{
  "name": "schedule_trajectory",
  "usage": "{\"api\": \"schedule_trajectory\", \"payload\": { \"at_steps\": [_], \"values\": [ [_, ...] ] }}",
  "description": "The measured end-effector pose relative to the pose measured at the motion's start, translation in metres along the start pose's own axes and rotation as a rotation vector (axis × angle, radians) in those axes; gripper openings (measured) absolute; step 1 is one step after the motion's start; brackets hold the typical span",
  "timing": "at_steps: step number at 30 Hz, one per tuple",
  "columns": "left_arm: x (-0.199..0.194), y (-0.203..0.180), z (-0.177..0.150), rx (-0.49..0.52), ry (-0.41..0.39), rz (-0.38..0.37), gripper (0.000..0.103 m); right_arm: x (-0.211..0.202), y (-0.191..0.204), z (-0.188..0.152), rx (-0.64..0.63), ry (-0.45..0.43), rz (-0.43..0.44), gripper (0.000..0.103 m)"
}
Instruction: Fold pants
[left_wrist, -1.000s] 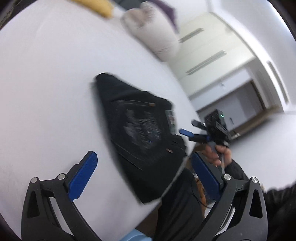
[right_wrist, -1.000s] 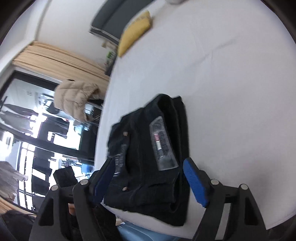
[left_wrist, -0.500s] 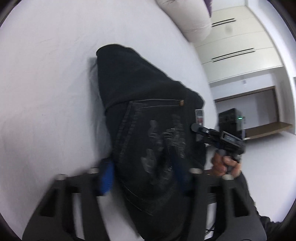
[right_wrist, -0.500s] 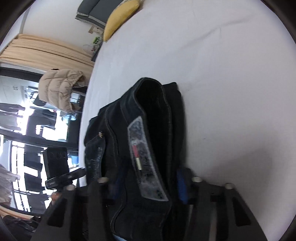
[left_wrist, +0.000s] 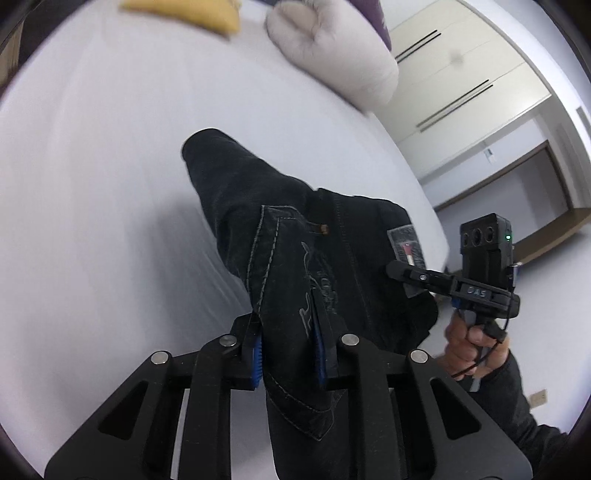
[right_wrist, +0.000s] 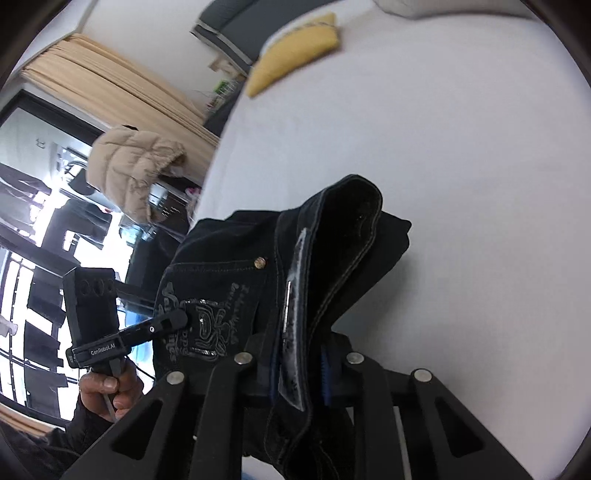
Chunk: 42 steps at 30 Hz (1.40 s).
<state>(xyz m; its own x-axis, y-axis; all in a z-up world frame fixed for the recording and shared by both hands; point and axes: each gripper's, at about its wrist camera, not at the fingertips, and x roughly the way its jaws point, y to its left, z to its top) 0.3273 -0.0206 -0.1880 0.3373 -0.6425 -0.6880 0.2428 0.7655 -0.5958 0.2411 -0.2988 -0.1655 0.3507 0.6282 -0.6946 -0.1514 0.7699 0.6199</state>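
Note:
The folded black pants (left_wrist: 295, 236) lie near the front edge of a white bed (left_wrist: 92, 184), lifted at the near side. My left gripper (left_wrist: 288, 350) is shut on the pocket edge of the pants. My right gripper (right_wrist: 299, 365) is shut on the waistband side with the grey label (right_wrist: 291, 332). The pants (right_wrist: 332, 258) bulge upward between both grips. The right gripper also shows in the left wrist view (left_wrist: 399, 271), and the left gripper in the right wrist view (right_wrist: 177, 319).
A yellow pillow (right_wrist: 295, 55) and a pale rolled duvet (left_wrist: 332, 62) lie at the far end of the bed. A beige jacket (right_wrist: 136, 162) hangs beyond the bed's left side. White wardrobes (left_wrist: 461, 92) stand to the right.
Both grippers moved in from open positions, closed on the near edge of the pants and lifted it off the bed.

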Motion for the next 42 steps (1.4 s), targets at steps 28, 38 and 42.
{"api": "schedule_trajectory", "payload": {
  "at_steps": [28, 38, 42],
  "values": [
    [-0.088, 0.139, 0.038, 0.078, -0.339, 0.448, 0.076, 0.105, -0.016, 0.089, 0.101, -0.174, -0.041, 0.067],
    [-0.194, -0.086, -0.090, 0.472, -0.897, 0.931, 0.103, -0.041, 0.122, -0.001, -0.217, -0.702, -0.240, 0.103],
    [-0.209, -0.123, -0.096, 0.400, -0.840, 0.846, 0.103, -0.086, 0.172, -0.025, -0.302, -0.865, -0.331, 0.103]
  ]
}}
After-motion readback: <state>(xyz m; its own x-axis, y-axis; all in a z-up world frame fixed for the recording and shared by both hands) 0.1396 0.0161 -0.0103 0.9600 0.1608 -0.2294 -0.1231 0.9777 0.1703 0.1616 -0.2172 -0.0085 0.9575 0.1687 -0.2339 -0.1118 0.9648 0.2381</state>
